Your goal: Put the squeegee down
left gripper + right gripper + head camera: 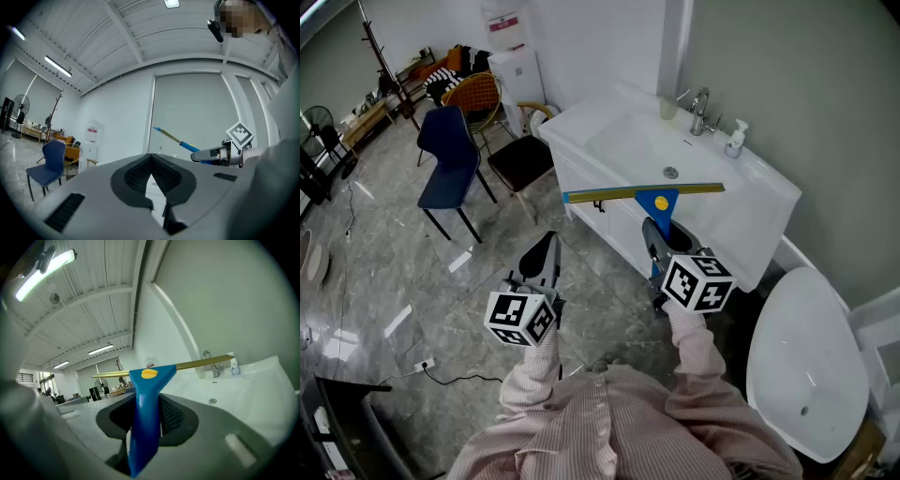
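The squeegee [642, 192] has a blue handle with a yellow button and a long brass-coloured blade. My right gripper [656, 234] is shut on the handle and holds it out level, blade crosswise over the front edge of the white vanity [750, 216]. In the right gripper view the handle [147, 399] stands upright between the pads, the blade above the basin. My left gripper [546, 246] hangs lower left over the floor, shut with nothing in it. The left gripper view shows its pads [138, 173] meeting and the squeegee [180, 140] off to the right.
The vanity carries a basin [628, 145], a faucet [701, 111], a soap bottle [735, 141] and a cup [667, 106]. A white oval fixture [806, 366] stands at the right. A blue chair [450, 155] and a dark stool [520, 159] stand left of the vanity.
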### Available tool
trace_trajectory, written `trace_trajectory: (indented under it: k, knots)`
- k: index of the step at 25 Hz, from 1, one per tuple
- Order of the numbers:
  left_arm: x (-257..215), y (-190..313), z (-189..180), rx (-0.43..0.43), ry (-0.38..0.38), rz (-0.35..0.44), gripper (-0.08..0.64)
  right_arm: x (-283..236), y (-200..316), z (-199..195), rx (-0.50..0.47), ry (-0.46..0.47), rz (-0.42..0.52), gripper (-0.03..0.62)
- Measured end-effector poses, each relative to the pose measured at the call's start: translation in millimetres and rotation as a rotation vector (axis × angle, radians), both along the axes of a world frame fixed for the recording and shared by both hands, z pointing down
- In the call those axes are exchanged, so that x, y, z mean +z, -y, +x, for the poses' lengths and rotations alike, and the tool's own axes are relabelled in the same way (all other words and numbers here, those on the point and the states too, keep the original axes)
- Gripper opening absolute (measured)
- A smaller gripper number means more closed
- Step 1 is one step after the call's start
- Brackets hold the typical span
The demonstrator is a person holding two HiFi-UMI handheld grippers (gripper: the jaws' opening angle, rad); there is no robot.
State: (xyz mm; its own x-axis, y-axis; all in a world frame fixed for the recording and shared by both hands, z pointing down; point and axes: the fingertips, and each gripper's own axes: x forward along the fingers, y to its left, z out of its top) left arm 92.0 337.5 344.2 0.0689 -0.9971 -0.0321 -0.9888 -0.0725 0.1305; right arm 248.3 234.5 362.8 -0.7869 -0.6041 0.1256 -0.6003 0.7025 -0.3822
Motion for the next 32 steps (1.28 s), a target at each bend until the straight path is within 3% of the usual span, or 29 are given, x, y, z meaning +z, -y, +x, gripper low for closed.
trace_trajectory:
  k: [18,32]
  knots:
    - [13.5,21.1,4.4,-0.04,-0.024,-0.028,-0.002,14.5,25.7,1.8,-0.029,0.022,-0.054,0.123]
    - [29.8,108.4,-58.4,-0.021,-0.046,-0.046,-0.002,36.4,105.4,-60.0,-0.02,0.009,-0.096,0.123]
